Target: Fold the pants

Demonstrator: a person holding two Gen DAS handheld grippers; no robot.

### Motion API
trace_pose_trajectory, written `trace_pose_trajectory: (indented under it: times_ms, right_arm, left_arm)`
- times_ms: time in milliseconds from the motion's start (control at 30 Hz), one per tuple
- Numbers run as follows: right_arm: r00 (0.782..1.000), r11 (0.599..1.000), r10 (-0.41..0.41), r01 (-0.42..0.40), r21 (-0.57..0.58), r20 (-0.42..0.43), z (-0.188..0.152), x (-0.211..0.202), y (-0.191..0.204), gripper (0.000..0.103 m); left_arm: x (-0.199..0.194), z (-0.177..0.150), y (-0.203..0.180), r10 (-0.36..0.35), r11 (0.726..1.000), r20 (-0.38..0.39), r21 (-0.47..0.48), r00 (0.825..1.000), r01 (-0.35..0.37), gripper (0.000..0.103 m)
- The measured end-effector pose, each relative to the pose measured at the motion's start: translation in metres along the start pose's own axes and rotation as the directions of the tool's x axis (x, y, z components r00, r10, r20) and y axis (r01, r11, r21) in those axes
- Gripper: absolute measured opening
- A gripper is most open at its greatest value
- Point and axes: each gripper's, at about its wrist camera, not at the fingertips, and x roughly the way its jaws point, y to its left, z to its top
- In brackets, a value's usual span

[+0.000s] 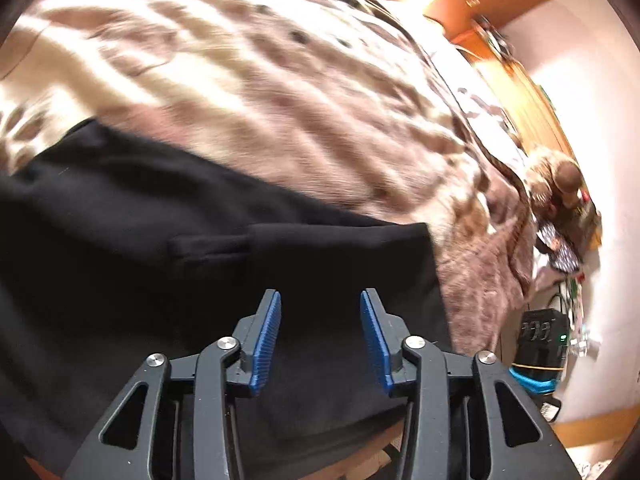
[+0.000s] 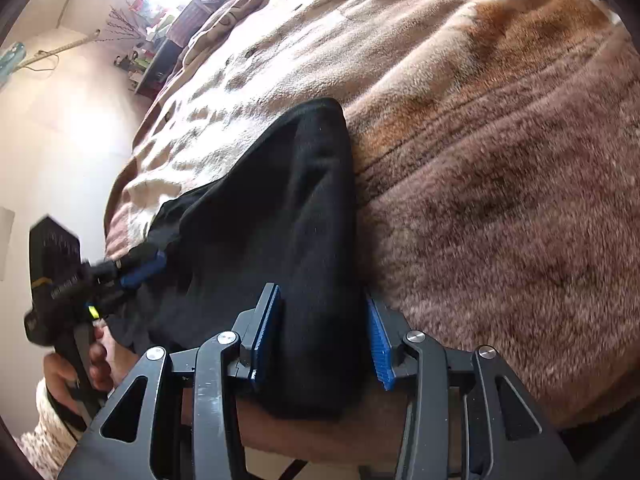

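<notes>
A bed (image 2: 500, 160) fills both views, covered by a plush blanket (image 1: 260, 92) patterned in brown and cream. On it lie the black pants (image 1: 200, 240), spread flat near the bed's edge in the left wrist view, with a pocket flap showing on top. In the right wrist view the same pants (image 2: 280, 208) rise into a folded ridge running away from the camera.

The right gripper (image 2: 322, 334) straddles the near end of that ridge: the fold sits between its blue pads, and both pads touch the cloth, so the jaws are grasping the pants. The left gripper (image 1: 320, 340) hovers over the flat black fabric, its jaws released, with a clear gap between the pads and nothing in it. From the right wrist camera, the left gripper (image 2: 136, 268) appears at the pants' far side, held by a person's hand (image 2: 76, 368) in a fuzzy pale sleeve (image 2: 44, 432).
</notes>
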Motion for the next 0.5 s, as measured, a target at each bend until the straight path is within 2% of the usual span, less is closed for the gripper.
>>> trace_pose_trajectory:
  times_ms: [67,167,333,400,500]
  right_arm:
    - [1.000,0.999,0.021,-0.020,0.035,-0.019,-0.001,0.000,-0.005,0.043]
    - [0.996,0.990,0.073,-0.065,0.125,-0.055,-0.005,0.002,-0.012,0.043]
    - [0.990,0.983,0.126,-0.115,0.140,-0.070,-0.020,-0.009,-0.018,0.043]
    - [0.990,0.987,0.123,-0.115,0.115,-0.066,-0.024,-0.015,-0.016,0.038]
    - [0.988,0.985,0.138,-0.129,0.115,-0.072,-0.031,-0.021,-0.017,0.036]
  left_arm:
    - [0.012,0.005,-0.019,-0.030,0.999,-0.054,0.037,0.998,0.032,0.059]
    - [0.024,0.008,-0.040,-0.062,0.996,-0.089,0.057,0.994,0.068,0.059]
    - [0.042,0.003,-0.060,-0.068,0.995,-0.124,0.066,0.990,0.077,0.059]
    - [0.046,-0.001,-0.062,-0.059,0.995,-0.141,0.072,0.988,0.069,0.059]
    - [0.051,-0.005,-0.065,-0.052,0.996,-0.153,0.068,0.987,0.063,0.059]
